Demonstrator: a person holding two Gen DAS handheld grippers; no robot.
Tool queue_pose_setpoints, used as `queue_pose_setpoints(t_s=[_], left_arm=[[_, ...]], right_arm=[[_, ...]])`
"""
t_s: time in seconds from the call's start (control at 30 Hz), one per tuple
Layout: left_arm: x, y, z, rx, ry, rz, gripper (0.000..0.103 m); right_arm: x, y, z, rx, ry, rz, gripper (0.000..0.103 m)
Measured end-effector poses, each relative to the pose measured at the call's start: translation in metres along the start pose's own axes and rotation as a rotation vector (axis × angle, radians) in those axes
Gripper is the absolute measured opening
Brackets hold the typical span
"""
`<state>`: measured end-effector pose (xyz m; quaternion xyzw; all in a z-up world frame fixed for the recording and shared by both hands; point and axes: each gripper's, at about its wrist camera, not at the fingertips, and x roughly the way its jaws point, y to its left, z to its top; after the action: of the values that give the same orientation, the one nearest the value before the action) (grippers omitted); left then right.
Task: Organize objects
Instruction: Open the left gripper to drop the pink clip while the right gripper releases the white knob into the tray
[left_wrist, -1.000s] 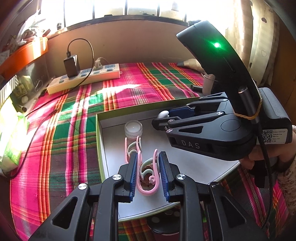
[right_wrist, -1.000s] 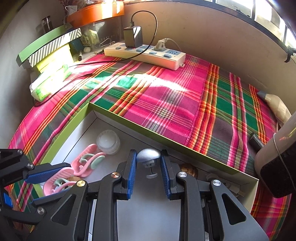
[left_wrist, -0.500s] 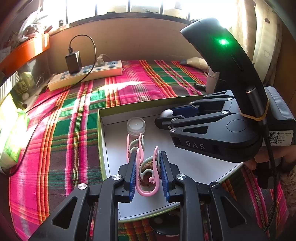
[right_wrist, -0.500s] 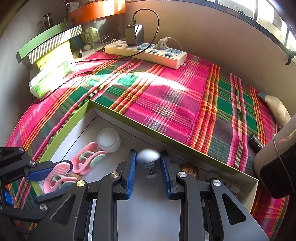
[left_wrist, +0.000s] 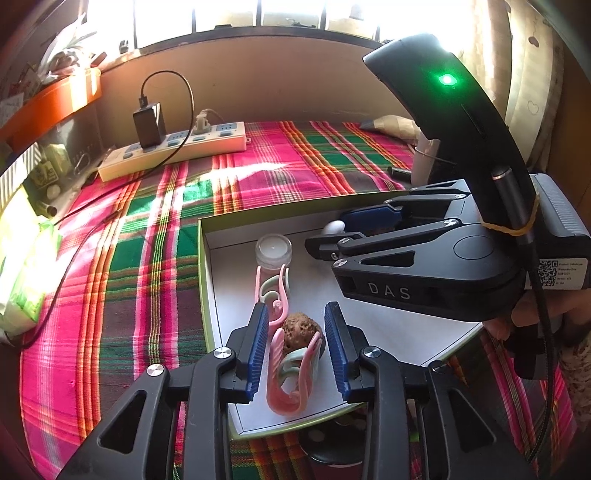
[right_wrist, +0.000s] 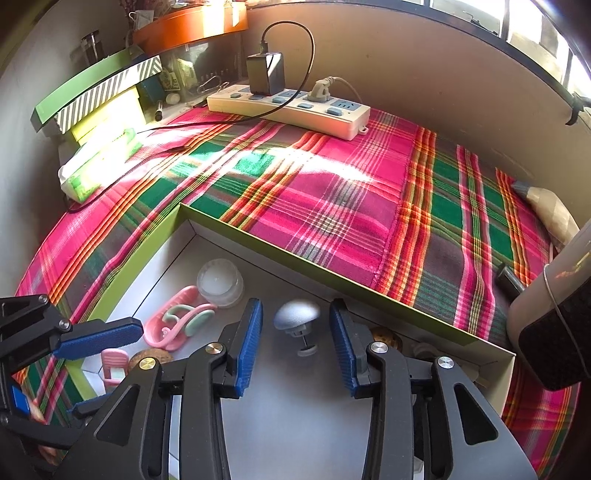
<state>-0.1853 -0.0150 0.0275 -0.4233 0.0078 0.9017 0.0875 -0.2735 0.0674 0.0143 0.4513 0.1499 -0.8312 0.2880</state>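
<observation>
Both claws are being held wide over the box (right_wrist: 280, 254). The pink clip (left_wrist: 291, 373) and silver knob (right_wrist: 297, 314) are being left inside, unheld; sorting is looking nearly finished.

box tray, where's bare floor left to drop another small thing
Bare white floor lies in the box toward its near right corner, right of the left gripper, under the right gripper. Crowded: the left strip, where candle jar, two pink clips and brown nut line up.

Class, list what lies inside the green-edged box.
Inside the green-edged box: a clear jar, two pink clips, a brown nut, a silver knob. The grippers cover further items.
</observation>
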Motion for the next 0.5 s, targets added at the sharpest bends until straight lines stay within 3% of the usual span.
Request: queue_pose_setpoints(t_s=[0.5], left_arm=[[0.0000, 0.0011, -0.0008, -0.010, 0.002, 0.008, 0.030]], right_arm=[[-0.0030, 0.0015, 0.0004, 0.005, -0.009, -0.003, 0.045]])
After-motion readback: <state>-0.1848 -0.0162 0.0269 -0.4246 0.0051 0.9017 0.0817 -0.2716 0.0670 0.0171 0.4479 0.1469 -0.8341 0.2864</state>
